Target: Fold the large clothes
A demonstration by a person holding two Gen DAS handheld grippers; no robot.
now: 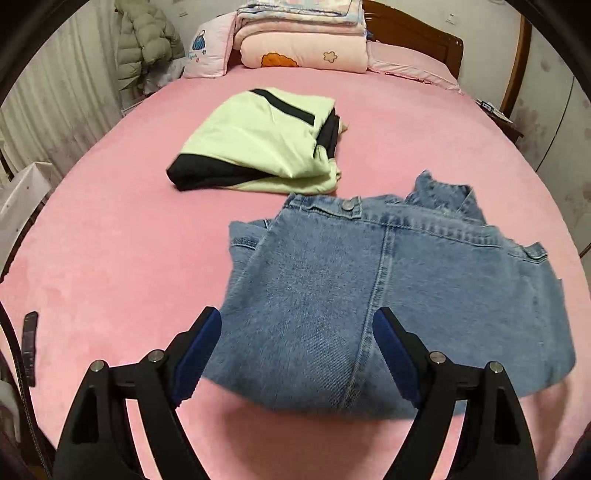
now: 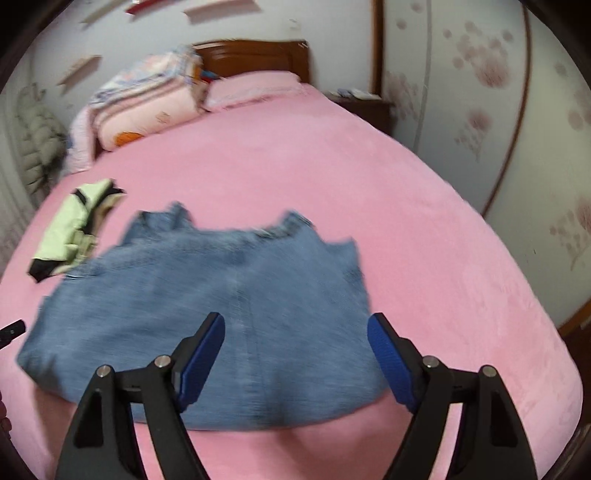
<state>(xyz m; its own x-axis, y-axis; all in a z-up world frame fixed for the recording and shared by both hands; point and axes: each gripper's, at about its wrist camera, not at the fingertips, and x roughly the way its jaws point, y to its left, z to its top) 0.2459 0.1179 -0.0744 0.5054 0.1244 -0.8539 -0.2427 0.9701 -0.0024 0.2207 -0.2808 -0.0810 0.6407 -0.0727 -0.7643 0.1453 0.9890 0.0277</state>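
Note:
A folded blue denim garment (image 1: 388,288) lies flat on the pink bed (image 1: 122,258), collar and buttoned tabs toward the headboard. My left gripper (image 1: 297,347) hovers above its near edge, blue pads wide apart, nothing pinched between them. In the right wrist view the same denim garment (image 2: 221,306) appears blurred below my right gripper (image 2: 295,354), which is also open and holds nothing. A folded pale green and black garment (image 1: 266,144) rests behind the denim, seen again at the left as the green garment (image 2: 74,229).
Stacked pink quilts and pillows (image 1: 303,40) sit against the wooden headboard (image 1: 417,33). A grey puffer jacket (image 1: 147,40) hangs at the left wall. A dark nightstand (image 2: 365,107) stands beside the bed (image 2: 424,229). A dark strap-like object (image 1: 29,343) lies near the bed's left edge.

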